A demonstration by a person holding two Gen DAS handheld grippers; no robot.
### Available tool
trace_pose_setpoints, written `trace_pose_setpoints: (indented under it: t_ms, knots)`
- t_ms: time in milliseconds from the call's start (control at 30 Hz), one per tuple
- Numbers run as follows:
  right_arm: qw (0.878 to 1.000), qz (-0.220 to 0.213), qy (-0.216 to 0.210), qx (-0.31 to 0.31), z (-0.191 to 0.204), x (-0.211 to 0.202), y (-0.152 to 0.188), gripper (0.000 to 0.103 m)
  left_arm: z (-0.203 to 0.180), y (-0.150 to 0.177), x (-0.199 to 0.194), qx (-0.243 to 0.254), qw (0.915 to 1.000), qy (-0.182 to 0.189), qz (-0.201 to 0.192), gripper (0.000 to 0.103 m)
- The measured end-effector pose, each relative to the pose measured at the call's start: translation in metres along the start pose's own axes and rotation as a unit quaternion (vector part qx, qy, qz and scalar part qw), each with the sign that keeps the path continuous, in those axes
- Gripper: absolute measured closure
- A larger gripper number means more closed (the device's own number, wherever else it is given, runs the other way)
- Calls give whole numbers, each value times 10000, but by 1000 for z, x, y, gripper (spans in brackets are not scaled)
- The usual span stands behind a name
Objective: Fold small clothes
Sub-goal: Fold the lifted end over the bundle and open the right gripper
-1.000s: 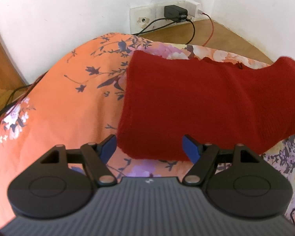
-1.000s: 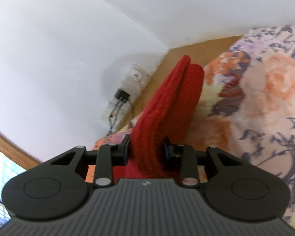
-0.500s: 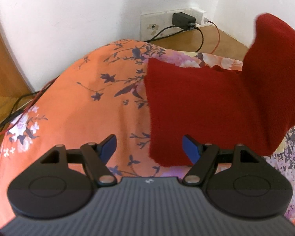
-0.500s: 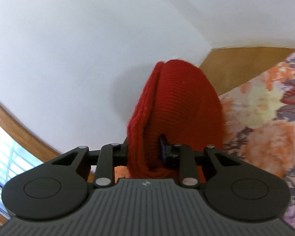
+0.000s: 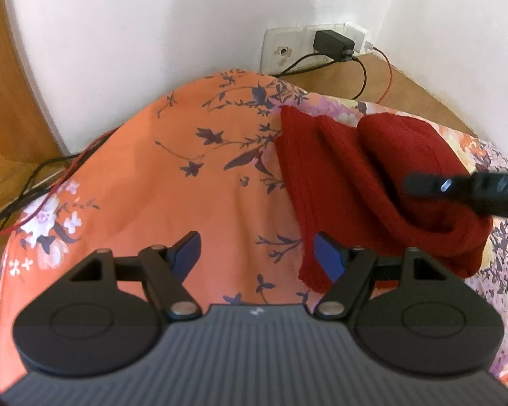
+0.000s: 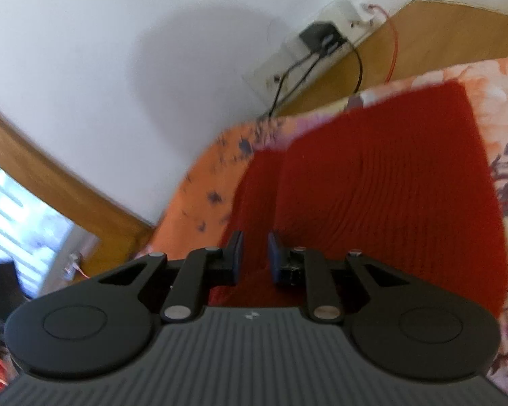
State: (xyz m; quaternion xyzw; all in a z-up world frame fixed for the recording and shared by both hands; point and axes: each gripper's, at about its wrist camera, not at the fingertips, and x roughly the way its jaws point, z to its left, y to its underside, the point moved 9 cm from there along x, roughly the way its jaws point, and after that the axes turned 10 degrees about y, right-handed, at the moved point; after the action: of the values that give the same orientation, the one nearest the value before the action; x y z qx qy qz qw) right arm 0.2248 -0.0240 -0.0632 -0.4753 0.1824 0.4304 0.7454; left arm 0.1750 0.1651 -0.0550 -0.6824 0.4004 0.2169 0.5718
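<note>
A dark red knit garment [image 5: 348, 182] lies on the orange floral bedspread [image 5: 145, 182], its right part folded over onto the left part in a thick roll. My left gripper [image 5: 255, 250] hovers open just in front of the garment's near left corner, with nothing between its fingers. From the right, a black finger [image 5: 457, 187] of my right gripper reaches over the fold. In the right wrist view my right gripper [image 6: 255, 258] has its pads close together, with red cloth [image 6: 389, 186] running between them and lying flat beyond.
A wall socket plate [image 5: 281, 50] with a black charger [image 5: 332, 42] and black and red cables [image 5: 386, 77] sits at the bed's far edge. More cables [image 5: 13, 216] trail on the left. White walls meet close behind, and a bright window [image 6: 17, 209] shows at left.
My right gripper has carried the raised end of the garment down and to the left onto the rest, making a fold. My left gripper has drifted left, off the cloth.
</note>
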Motion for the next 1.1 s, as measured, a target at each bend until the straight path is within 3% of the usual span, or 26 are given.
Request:
trace_pose_setpoints:
  t_ms: [233, 367, 467, 533, 700, 933, 1100]
  knots:
    - [9969, -331, 318, -643, 23, -6, 11, 78, -20, -13, 3, -20, 9989, 465, -28, 28]
    - [9945, -634, 277, -787, 25, -43, 4, 77, -39, -27, 4, 44, 9979, 636, -119, 28]
    - [9924, -934, 235, -770, 17, -71, -6, 68, -56, -40, 5, 98, 9962, 830, -241, 28]
    - [9900, -1132, 378, -749, 6, -88, -13, 58, -70, -47, 7, 142, 9949, 955, -304, 28]
    - [9846, -1361, 998, -466, -45, -109, -21, 47, -104, -62, 21, 316, 9918, 1199, -311, 28]
    - [9751, -1280, 1793, 270, -133, -101, -12, 45, -131, -63, 67, 314, 9913, 1281, 5, 28]
    - [9711, -975, 2102, 572, -172, -77, 0, 45, -136, -56, 89, 252, 9906, 1339, 86, 30]
